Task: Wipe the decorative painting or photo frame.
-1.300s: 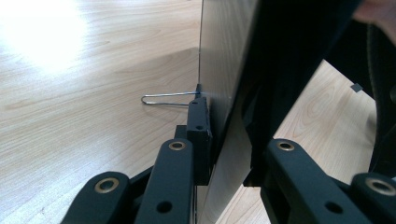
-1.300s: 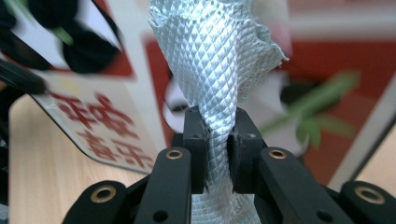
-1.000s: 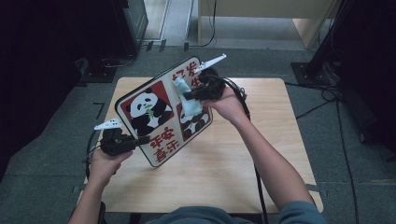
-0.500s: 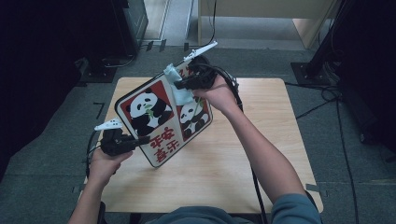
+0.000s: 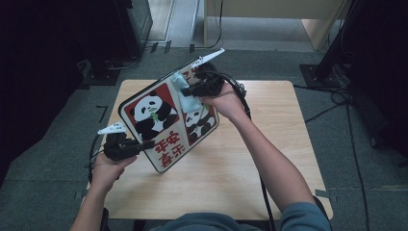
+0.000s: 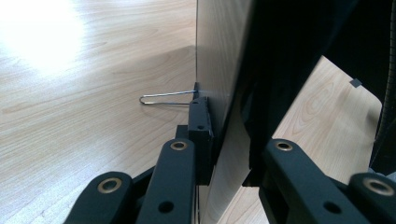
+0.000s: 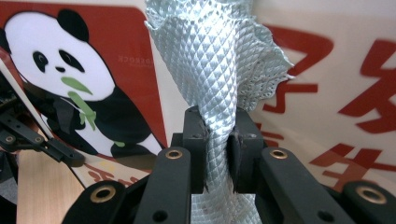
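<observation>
My left gripper (image 5: 146, 144) clamps the panda board's (image 5: 166, 120) lower edge, tilted above the table (image 5: 269, 144); my right gripper (image 7: 217, 135) pinches the cloth (image 7: 219, 65) against its face

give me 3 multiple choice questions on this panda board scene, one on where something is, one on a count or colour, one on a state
1. Where does the left gripper grip the panda board?
A. its lower left edge
B. its top corner
C. nowhere

2. How many pandas does the board's face show in the high view?
A. one
B. two
C. four

3. What is the state of the right gripper?
A. open and empty
B. shut on the board
C. shut on the cloth

Answers:
1. A: the high view puts its fingers on the board's lower left edge.
2. B: a large panda on the red panel and a smaller one beside it.
3. C: the right gripper view shows the pale quilted cloth pinched between its fingers.
</observation>
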Tool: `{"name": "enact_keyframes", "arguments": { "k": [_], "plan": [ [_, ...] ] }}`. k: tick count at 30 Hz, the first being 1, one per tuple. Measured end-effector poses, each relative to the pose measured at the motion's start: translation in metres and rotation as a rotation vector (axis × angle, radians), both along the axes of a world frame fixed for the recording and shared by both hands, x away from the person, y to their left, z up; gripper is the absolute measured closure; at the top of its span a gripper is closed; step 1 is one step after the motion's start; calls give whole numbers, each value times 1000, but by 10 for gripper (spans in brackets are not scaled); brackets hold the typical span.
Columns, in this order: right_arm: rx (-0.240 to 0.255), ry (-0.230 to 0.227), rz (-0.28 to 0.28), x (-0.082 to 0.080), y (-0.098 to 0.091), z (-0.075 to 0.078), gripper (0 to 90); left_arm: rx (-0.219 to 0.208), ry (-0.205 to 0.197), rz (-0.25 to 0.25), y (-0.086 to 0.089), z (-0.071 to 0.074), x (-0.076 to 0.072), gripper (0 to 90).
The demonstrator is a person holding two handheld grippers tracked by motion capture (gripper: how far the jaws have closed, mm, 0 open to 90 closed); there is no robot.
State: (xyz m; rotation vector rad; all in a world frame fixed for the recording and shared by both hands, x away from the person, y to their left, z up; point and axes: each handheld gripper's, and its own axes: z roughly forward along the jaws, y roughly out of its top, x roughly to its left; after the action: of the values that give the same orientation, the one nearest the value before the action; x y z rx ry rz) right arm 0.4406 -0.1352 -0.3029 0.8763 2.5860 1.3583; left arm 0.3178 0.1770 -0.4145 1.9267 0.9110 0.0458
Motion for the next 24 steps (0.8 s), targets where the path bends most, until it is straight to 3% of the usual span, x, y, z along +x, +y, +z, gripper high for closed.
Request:
{"name": "enact_keyframes", "arguments": {
  "k": [24],
  "plan": [
    [-14,43,19,-9,-6,-42,792,-1,-3,-1,1,0,0,797]
  ]
}}
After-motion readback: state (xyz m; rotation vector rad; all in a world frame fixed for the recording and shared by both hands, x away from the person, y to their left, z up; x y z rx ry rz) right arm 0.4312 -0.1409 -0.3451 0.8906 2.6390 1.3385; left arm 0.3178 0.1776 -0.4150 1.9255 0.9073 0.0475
